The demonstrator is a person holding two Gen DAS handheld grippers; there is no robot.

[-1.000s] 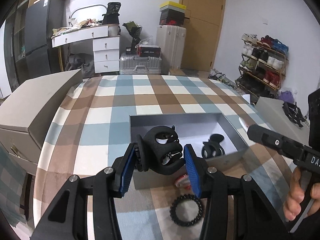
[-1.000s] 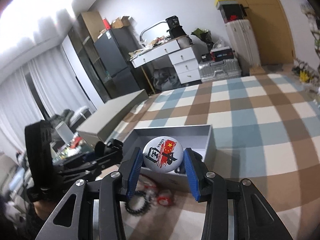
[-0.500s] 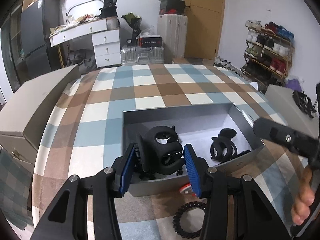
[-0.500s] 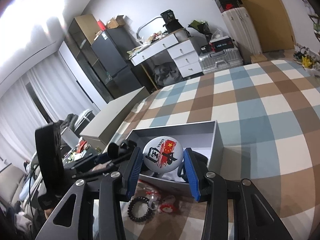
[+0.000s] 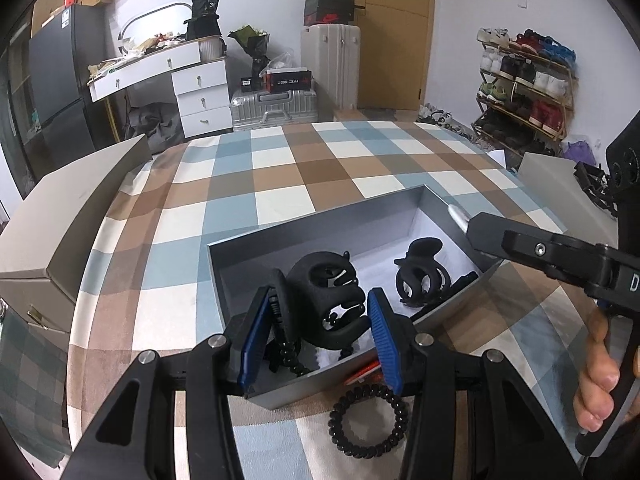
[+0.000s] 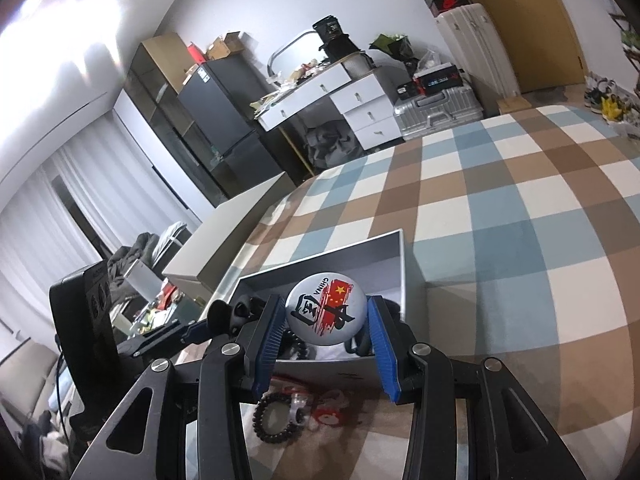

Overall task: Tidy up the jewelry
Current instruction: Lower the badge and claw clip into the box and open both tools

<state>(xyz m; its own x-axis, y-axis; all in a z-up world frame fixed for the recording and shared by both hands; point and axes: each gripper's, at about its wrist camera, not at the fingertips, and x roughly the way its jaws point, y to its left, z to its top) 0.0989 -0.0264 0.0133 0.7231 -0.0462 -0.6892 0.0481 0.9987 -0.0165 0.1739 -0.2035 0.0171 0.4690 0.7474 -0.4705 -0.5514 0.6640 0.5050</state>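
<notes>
Change over one second: the large matte-black plastic claw clip (image 5: 326, 300) gripped by the left gripper (image 5: 318, 334) now hangs over the open grey box (image 5: 320, 224) interior, past the near wall; box nearer in both views.

blk claw clip (image 5: 330, 300), badge (image 6: 325, 314), over gray box (image 5: 320, 228)

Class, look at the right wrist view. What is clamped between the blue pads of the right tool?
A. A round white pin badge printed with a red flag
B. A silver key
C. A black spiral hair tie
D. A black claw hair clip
A: the right tool is shut on the round white pin badge, held over the grey box; the black claw hair clip sits in the left tool.
</notes>
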